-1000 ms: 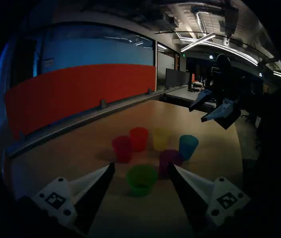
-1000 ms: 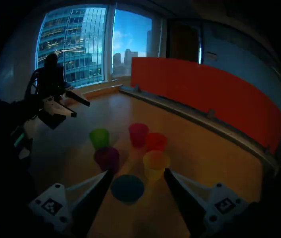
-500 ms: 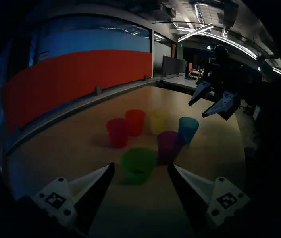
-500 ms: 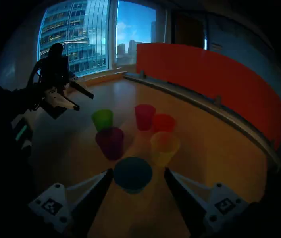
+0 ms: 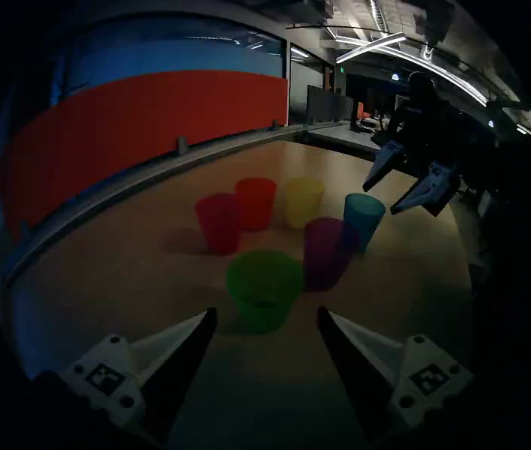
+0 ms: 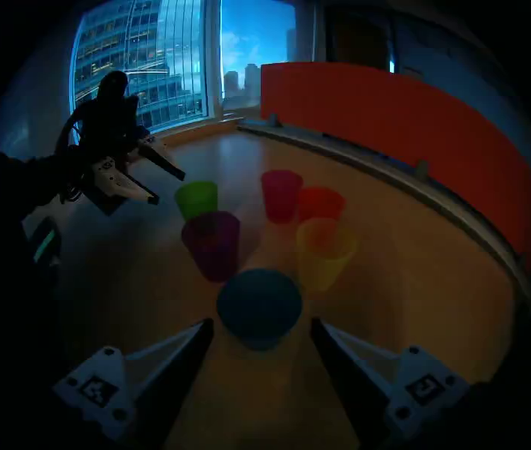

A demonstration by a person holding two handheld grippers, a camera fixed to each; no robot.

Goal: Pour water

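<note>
Step in hand, as judged: approach for a grasp, nothing lifted yet. To do it well, straddle one cup only, come in low and level so both fingers meet its wall below the rim, and close gently, since a light plastic cup would likely flex or skid. Keep clear of the neighbours; the cluster is tight.

Left gripper (image 5: 265,311): fingers spread wide, holding nothing, touching nothing. The green cup (image 5: 264,289) stands upright just ahead of the tips, centred on the gap but not yet between them.

Right gripper (image 6: 260,322): fingers likewise wide apart and empty. The blue cup (image 6: 259,307) stands upright just ahead of the tips, in line with the gap.

Farther out: the purple cup (image 6: 211,244) sits close between the green and blue ones and is the likeliest thing to get knocked. Beyond it are a yellow cup (image 6: 324,251), an orange cup (image 6: 319,204) and a red cup (image 6: 280,195), all upright on the wooden table (image 5: 115,277).

Too dim to tell whether any cup has water in it.

The grippers come at the cluster from opposite sides. A red wall panel (image 5: 130,127) runs along the far table edge.
</note>
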